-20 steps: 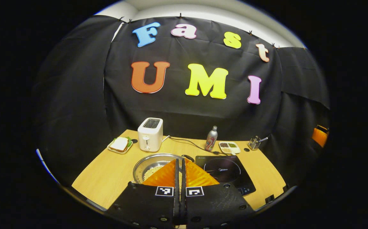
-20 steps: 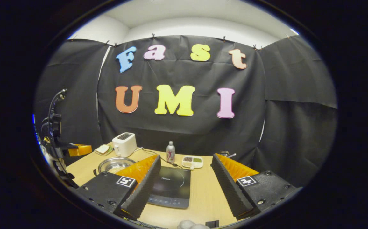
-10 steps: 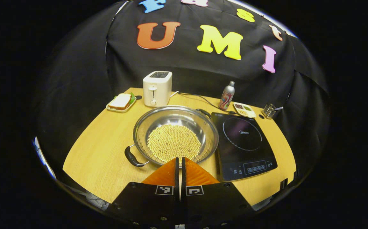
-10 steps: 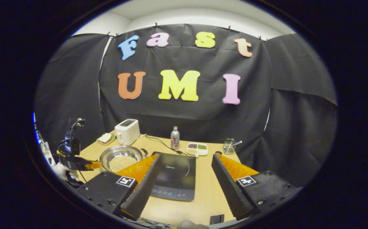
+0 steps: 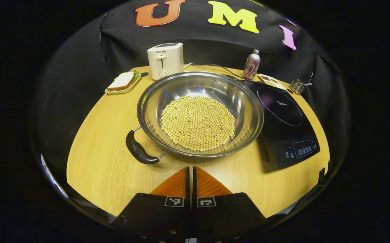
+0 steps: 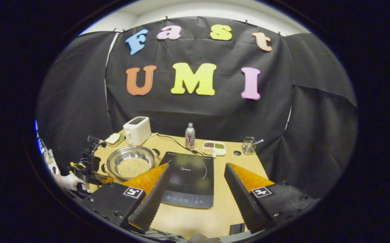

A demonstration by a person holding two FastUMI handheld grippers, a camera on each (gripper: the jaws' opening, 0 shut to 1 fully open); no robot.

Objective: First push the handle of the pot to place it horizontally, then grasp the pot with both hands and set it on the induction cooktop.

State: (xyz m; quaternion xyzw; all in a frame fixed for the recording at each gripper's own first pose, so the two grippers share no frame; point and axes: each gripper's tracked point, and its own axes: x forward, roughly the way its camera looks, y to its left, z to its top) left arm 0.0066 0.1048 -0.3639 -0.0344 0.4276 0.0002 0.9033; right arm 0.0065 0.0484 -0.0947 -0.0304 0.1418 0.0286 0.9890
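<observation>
A wide steel pot [image 5: 239, 101] of pale beans rests on the wooden table [image 5: 93, 162], its left black handle [image 5: 138, 152] pointing toward the near-left. My left gripper [image 5: 191, 168] is shut with nothing in it, just short of the pot's near rim and right of that handle. The black induction cooktop [image 5: 282, 111] lies directly right of the pot. In the right gripper view, my right gripper [image 6: 196, 167] stands open above the cooktop's [image 6: 190, 179] near edge. There, the pot [image 6: 124, 154] sits left, with the left gripper [image 6: 92, 172] and a gloved hand [image 6: 69, 181] beside it.
Along the back stand a white toaster [image 5: 165, 60], a sandwich on a plate [image 5: 123, 82], a metal bottle [image 5: 251, 68], a small divided dish [image 5: 271, 80] and a wire holder [image 5: 297, 86]. A cable runs behind the pot. The table's front edge is close under my grippers.
My left gripper, still shut, has tipped downward and closed in on the pot, which now looms large. The right gripper stays open and has moved only slightly.
</observation>
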